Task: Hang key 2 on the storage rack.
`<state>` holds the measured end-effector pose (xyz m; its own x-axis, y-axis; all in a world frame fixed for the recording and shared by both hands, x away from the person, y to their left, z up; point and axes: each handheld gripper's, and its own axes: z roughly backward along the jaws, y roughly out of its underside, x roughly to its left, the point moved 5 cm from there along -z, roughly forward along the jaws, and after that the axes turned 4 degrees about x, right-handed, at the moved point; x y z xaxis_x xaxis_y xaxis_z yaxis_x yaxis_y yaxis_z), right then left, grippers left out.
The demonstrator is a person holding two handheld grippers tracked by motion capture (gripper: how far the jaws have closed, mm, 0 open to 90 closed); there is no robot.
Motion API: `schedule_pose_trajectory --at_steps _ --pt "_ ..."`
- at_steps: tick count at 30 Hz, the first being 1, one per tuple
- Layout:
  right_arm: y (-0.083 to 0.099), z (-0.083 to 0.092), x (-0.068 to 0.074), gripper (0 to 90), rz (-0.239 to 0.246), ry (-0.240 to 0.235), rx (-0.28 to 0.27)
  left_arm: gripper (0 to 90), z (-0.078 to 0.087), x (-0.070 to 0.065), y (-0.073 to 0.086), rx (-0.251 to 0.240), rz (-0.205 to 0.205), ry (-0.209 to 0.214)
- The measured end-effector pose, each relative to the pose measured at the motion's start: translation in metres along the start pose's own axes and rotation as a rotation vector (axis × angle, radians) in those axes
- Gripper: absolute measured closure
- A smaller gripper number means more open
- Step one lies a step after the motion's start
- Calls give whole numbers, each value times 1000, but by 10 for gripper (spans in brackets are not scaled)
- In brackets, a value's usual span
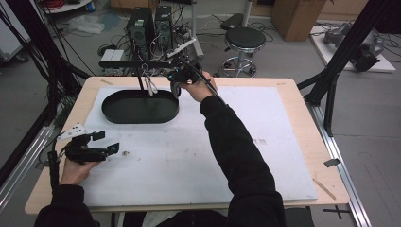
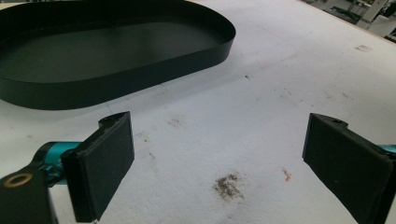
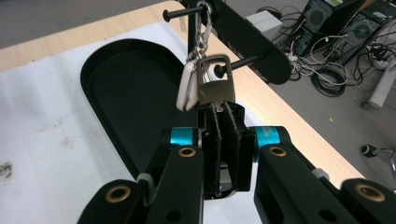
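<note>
My right gripper clamps the metal carabiner — I'd lift it straight off the black peg — left gripper gapes idle.

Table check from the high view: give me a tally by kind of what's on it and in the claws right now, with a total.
Black oval tray: 1
Black hanging rack with pegs: 1
Metal carabiner clips on the rack: 2, as far as I can tell
White foam mat: 1
Claws: 2, left claw open, right claw shut on a clip
Total: 7
</note>
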<state>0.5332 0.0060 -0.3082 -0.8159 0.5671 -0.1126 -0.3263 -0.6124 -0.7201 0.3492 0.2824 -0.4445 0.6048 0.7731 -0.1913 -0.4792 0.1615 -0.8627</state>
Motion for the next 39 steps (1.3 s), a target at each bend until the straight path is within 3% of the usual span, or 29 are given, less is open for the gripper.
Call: schedule_pose_trajectory --at_steps 10,20,24,27,31,35,39 --pt "3 -15 -10 859 -72 15 -15 96 0 1 0 -5 2 -4" --pt "4 -25 -7 853 -68 57 -20 97 0 1 0 -6 3 -6" --pt "3 -27 -9 851 -84 62 -30 97 1 1 -1 -8 2 -6" --pt "5 -30 -12 844 -92 94 -18 97 1 1 -1 -8 0 -6" --pt "9 -35 -17 829 -126 78 -26 97 2 2 -1 -13 6 -8" --pt "8 -32 -16 693 -159 26 -52 97 2 3 -1 -18 8 -7" --pt "10 -24 -19 601 -201 12 -53 97 2 2 -1 -20 7 -5"
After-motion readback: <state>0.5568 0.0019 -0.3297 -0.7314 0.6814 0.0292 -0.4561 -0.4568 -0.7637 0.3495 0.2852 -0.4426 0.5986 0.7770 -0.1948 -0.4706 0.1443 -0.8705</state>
